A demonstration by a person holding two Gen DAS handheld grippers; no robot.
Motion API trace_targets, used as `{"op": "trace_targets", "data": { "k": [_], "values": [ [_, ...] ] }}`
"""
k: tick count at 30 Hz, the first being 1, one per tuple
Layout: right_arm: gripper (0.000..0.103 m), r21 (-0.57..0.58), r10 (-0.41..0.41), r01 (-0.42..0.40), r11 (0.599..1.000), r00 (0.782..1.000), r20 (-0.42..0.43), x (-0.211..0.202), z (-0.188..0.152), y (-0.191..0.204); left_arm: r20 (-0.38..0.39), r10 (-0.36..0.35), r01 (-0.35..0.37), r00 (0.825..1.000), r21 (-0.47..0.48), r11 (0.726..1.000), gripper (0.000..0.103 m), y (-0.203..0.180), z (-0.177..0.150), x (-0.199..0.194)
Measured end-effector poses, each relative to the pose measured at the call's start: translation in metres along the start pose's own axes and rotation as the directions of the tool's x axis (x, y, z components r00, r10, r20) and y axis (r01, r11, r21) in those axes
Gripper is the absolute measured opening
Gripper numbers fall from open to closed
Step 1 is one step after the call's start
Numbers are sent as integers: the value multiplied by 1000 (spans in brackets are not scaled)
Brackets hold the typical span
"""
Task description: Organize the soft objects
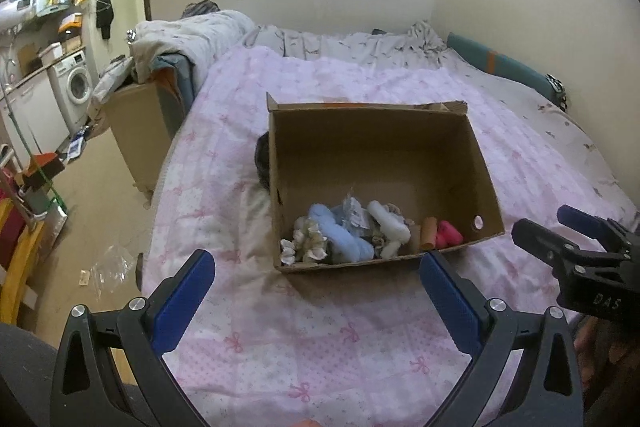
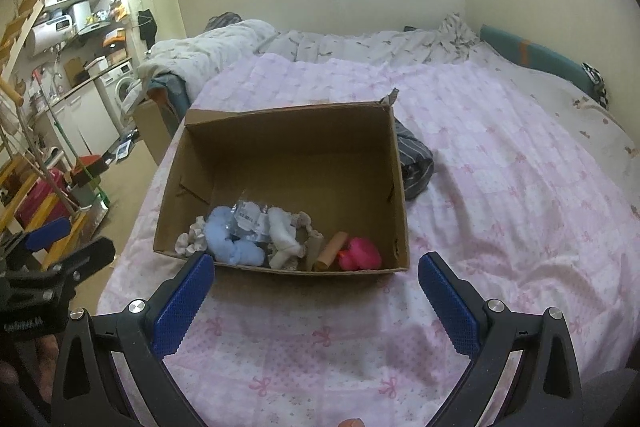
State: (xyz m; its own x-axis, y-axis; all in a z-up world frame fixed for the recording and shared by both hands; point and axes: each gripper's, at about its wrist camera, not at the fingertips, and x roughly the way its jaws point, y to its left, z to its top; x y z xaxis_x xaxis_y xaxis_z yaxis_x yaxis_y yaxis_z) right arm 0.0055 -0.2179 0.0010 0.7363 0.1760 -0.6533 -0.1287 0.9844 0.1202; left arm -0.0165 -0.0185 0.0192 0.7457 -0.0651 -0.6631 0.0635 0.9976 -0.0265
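Left wrist: fluffy rolls (image 1: 344,239) fill cardboard box (image 1: 486,187).

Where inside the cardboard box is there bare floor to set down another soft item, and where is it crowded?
Bare: the far half of the cardboard box, between its back wall and the pile. Crowded: the near wall, where the blue plush, white sock and pink toy lie.
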Motion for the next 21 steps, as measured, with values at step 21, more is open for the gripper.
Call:
{"op": "trace_targets", "data": {
  "k": [21],
  "values": [
    [103, 25, -11, 11, 1000, 1000, -2, 5, 2, -8, -23, -2, 0, 1000, -75, 997, 102, 13, 4, 6]
  ]
}}
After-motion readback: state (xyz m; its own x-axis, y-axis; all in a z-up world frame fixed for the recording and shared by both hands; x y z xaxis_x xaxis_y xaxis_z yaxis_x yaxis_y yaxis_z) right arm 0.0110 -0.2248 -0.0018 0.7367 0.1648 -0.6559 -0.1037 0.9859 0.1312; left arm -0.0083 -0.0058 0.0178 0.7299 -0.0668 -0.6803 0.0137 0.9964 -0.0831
